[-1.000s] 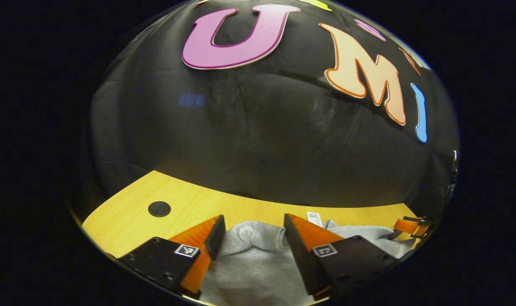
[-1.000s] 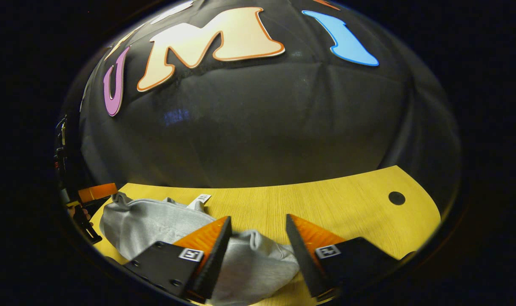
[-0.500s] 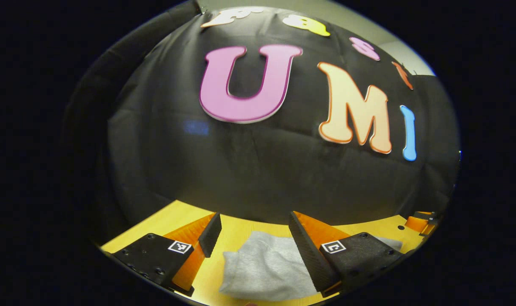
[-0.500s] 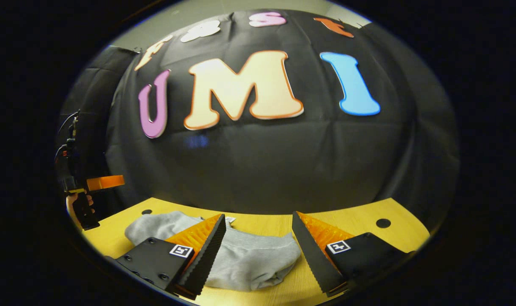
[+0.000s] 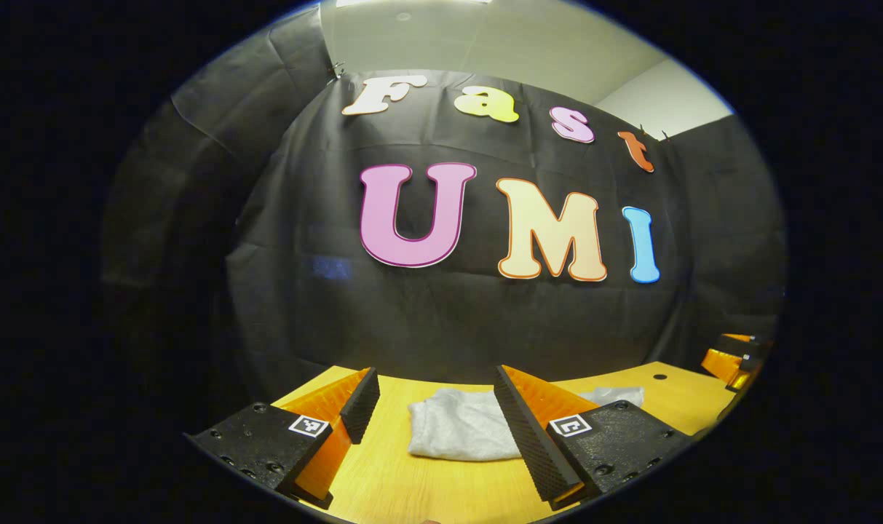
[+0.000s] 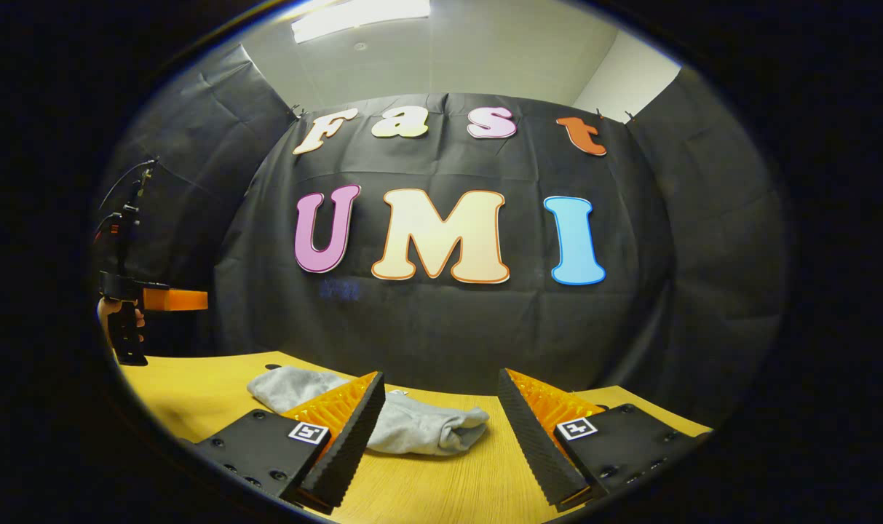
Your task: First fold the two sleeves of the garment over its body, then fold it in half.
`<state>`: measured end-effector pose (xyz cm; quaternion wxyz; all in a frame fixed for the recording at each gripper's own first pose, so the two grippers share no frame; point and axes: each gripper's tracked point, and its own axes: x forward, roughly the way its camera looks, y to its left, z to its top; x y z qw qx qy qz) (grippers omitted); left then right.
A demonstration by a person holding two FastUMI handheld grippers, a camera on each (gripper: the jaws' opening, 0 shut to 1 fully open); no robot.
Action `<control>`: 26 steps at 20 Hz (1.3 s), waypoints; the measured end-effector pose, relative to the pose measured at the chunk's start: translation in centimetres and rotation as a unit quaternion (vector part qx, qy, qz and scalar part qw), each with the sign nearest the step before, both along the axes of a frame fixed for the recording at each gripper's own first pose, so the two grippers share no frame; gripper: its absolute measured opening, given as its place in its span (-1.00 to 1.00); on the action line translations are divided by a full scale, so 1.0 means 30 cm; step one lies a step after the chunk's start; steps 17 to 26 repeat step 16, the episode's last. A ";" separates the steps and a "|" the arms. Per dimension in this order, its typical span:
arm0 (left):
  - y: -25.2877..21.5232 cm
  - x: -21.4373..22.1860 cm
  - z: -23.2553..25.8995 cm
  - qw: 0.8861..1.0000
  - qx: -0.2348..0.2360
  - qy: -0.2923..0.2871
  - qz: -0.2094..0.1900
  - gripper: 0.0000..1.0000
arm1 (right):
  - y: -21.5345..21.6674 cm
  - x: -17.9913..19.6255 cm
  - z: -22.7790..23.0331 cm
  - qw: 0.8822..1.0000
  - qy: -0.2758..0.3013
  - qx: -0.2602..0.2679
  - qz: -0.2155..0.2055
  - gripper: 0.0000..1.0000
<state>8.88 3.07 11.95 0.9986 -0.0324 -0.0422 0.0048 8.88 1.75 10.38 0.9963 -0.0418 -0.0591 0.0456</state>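
A grey garment (image 5: 459,429) lies folded into a compact bundle on the wooden table (image 5: 412,487). In the left gripper view my left gripper (image 5: 434,400) is open, held back from the garment with nothing between its fingers. The garment (image 6: 419,429) also lies ahead in the right gripper view, partly behind one finger. My right gripper (image 6: 441,404) is open too and holds nothing. The left gripper (image 6: 168,298), in a person's hand, shows at the far left of the right gripper view. The right gripper (image 5: 732,356) shows at the far right of the left gripper view.
The wooden table (image 6: 193,393) has small round black holes (image 5: 659,377) near its back corners. The booth's black cloth wall stands close behind the table. A pale ceiling with a light panel (image 6: 361,14) shows above.
Both grippers have pulled back and lifted away from the garment, which now lies farther off and smaller. Both stayed open. The views tilted up, so more wall and the ceiling show.
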 end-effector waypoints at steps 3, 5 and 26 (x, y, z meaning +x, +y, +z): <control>-0.024 -0.097 -0.118 1.000 0.023 0.012 0.009 0.88 | 0.008 -0.106 -0.062 1.000 0.015 0.012 -0.006 0.92; -0.052 -0.136 -0.196 1.000 0.017 0.024 0.003 0.86 | 0.009 -0.149 -0.107 1.000 0.022 0.019 -0.010 0.93; -0.032 -0.189 -0.387 0.997 -0.008 0.073 0.021 0.89 | -0.025 -0.189 -0.311 0.996 0.074 0.038 -0.031 0.94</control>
